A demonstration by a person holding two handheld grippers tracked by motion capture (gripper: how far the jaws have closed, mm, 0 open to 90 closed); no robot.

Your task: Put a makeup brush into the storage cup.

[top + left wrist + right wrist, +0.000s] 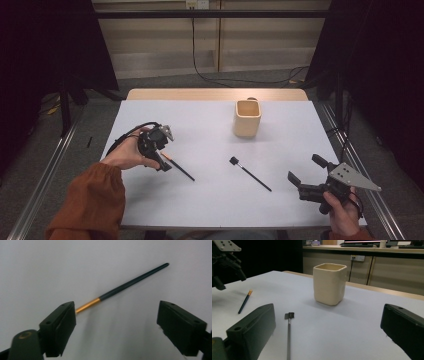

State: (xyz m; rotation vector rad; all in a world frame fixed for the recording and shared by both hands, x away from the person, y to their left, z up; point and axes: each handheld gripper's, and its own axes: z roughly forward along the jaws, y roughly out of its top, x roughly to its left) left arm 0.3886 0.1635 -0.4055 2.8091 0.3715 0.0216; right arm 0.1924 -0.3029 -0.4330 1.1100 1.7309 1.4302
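Left hand-held gripper (162, 155) low over the desk (210, 195) at about nine o'clock of the desk's centre, tilted down toward the gold-banded end of a dark pencil-like brush (177, 166). Jaws apart, with nothing pressed between the pads; seen in the left gripper view (117, 315) with the brush (120, 287) lying flat on the white surface ahead, gold ferrule end at the edge of the left jaw, dark handle running out toward two o'clock. Brush not gripped, resting on the desk.

Right hand-held gripper (306, 176) at about four o'clock of the desk's centre, near the desk's edge, held in the person's right hand (342, 212), grey three-cornered plate on top. Jaws wide apart and empty, confirmed in the right gripper view (327, 332), with bare desk between them.

Second brush (250, 173), dark-handled with a small black head, flat on the desk between the two grippers, head toward ten o'clock, handle toward four o'clock; in the right gripper view (289, 332) just beside the left jaw, touched by nothing.

Cream square cup (247, 118) upright at about one o'clock of the desk's centre, well apart from both brushes and both grippers, open top up; in the right gripper view (329, 283) straight ahead at twelve o'clock.

Left forearm in a rust-orange sleeve (90, 205) entering from seven o'clock.
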